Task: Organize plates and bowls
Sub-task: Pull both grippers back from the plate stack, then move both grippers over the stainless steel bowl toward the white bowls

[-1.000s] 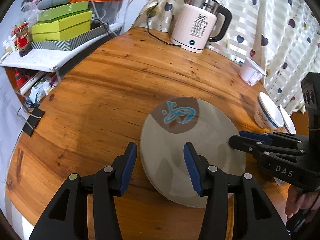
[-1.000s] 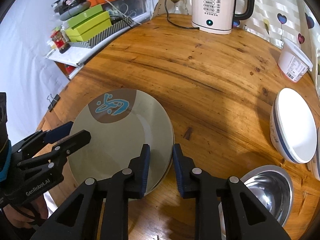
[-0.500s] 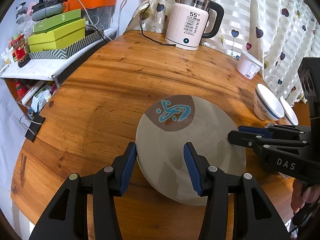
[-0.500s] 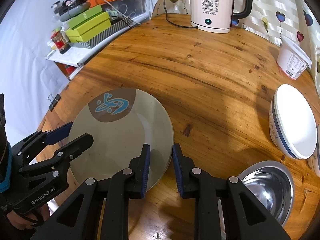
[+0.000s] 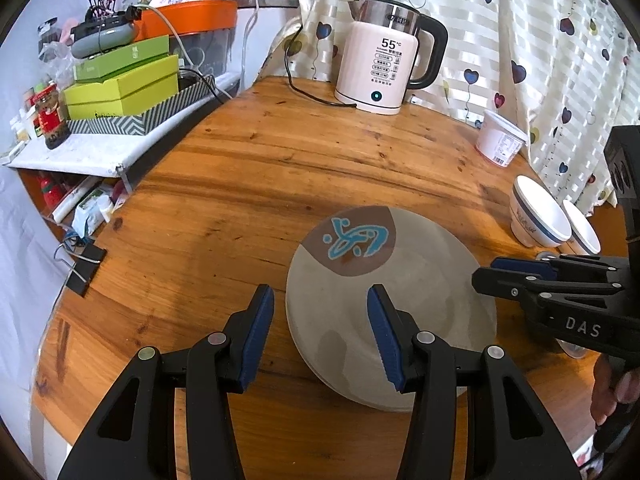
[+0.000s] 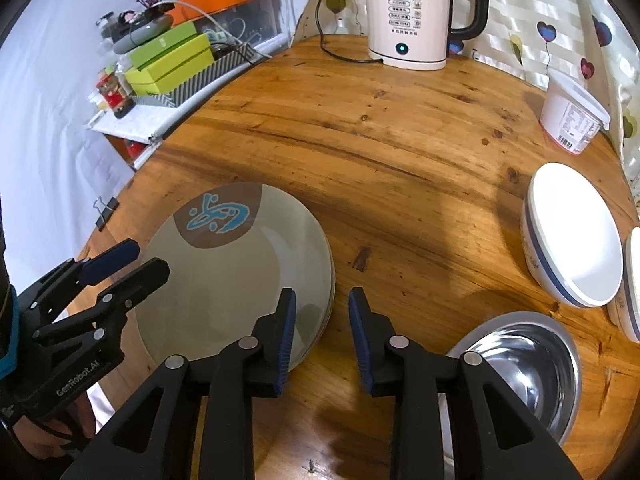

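The right gripper (image 6: 322,334) is opening: its jaws, earlier clamped on the near right rim of the grey plate (image 6: 236,276), now stand apart, with the rim just beside the left pad (image 6: 289,332), no longer pinched between them.

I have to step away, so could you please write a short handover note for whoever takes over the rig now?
Left gripper: open, over the near left rim of the plate, holding nothing.
Right gripper: jaws opening, nothing between them, at the plate's right edge.
The plate lies flat on the table; it may top a stack.
Two white bowls and a steel bowl stand apart at the right, still to be organized.
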A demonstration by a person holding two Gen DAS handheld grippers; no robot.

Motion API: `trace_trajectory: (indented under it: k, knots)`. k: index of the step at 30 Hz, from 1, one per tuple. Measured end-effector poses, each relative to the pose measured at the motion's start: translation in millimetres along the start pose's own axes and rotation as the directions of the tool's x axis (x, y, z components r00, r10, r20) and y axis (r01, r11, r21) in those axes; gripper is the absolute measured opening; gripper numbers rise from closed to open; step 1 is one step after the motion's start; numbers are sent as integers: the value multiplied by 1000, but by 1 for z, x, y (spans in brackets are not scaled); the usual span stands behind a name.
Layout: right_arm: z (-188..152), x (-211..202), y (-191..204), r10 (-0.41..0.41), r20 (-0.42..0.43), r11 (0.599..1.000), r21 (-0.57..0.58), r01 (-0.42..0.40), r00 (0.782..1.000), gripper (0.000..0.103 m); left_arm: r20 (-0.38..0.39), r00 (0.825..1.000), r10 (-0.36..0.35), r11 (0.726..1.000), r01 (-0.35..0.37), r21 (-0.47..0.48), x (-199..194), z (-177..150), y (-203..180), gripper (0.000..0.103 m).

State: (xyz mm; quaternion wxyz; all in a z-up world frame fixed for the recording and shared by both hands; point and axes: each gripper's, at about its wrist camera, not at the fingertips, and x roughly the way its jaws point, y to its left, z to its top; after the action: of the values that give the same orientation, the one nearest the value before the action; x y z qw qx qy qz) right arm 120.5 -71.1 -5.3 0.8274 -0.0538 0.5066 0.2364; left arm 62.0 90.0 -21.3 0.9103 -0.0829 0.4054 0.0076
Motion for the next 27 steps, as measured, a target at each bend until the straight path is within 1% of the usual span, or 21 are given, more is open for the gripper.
trace_trajectory:
  k: [6,17,27]
  knots:
    - [-5,-14,3,-2,34,1000,-10,3,999,38,14,1000,7,1000,-7,13,-7,1,-3,50]
    - [-16,-43,4,-4,96,1000,-19,6,995,46,53,999,-2,999,-1,41,-27,4,-20,50]
    - [-35,-79,-4,10,159,1000,11,-11,987,47,87,996,-30,998,25,63,-47,6,-46,50]
